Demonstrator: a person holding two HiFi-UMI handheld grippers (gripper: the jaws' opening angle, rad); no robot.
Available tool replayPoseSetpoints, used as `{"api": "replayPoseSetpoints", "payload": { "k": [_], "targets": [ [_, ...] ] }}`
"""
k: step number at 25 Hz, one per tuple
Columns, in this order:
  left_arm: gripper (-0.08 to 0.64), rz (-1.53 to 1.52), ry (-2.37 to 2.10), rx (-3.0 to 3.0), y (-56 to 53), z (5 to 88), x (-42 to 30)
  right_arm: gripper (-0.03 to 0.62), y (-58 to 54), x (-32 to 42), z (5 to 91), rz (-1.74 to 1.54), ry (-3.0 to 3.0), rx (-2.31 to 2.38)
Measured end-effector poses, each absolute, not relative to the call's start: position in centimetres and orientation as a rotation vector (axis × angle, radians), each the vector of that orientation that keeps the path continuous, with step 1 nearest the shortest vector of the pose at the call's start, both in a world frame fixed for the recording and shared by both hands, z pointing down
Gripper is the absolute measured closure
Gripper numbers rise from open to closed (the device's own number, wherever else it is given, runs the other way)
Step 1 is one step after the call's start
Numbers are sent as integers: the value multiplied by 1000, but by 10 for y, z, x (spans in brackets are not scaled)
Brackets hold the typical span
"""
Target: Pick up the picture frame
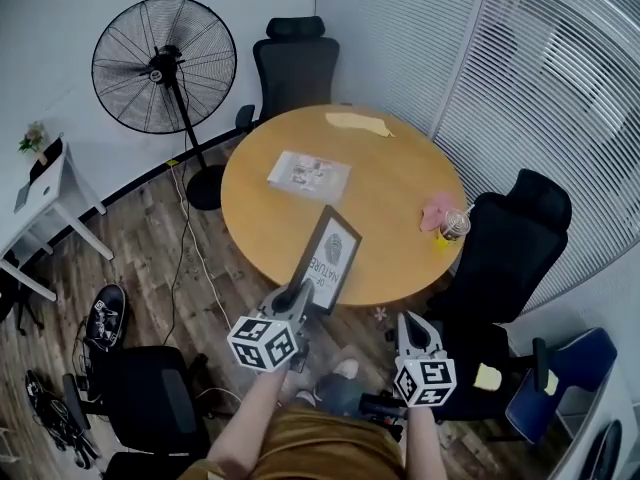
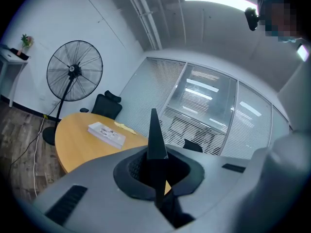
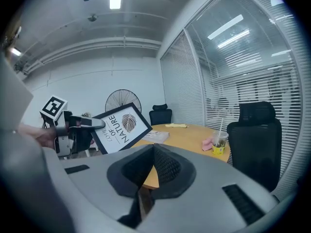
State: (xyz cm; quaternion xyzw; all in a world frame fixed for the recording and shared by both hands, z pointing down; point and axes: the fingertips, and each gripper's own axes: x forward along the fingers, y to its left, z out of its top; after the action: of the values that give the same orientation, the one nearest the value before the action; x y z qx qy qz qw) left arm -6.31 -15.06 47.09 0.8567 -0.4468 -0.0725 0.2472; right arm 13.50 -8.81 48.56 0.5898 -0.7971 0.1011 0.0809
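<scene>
The picture frame (image 1: 329,255) is black-edged with a white leaf print and hangs tilted above the near edge of the round wooden table (image 1: 400,168). My left gripper (image 1: 298,294) is shut on its lower edge. In the left gripper view the frame (image 2: 155,137) shows edge-on, a thin black blade clamped between the jaws of the left gripper (image 2: 156,165). The right gripper view shows the frame's face (image 3: 121,126) with the left gripper (image 3: 77,125) holding it. My right gripper (image 1: 409,325) stays low beside the table edge, its jaws (image 3: 154,152) together with nothing in them.
On the table lie a booklet (image 1: 309,174), a yellow cloth (image 1: 358,123), a pink thing (image 1: 436,210) and a cup with a straw (image 1: 455,226). Black office chairs (image 1: 293,63) (image 1: 515,238) ring the table. A standing fan (image 1: 165,66) and a white desk (image 1: 40,183) are at left.
</scene>
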Motion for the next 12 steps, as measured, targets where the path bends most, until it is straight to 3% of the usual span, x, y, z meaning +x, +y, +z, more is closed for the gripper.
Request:
{"api": "replayPoseSetpoints", "payload": {
  "k": [12],
  "targets": [
    [522, -194, -1209, 2321, -149, 474, -67, 580, -85, 129, 484, 289, -2384, 1746]
  ]
}}
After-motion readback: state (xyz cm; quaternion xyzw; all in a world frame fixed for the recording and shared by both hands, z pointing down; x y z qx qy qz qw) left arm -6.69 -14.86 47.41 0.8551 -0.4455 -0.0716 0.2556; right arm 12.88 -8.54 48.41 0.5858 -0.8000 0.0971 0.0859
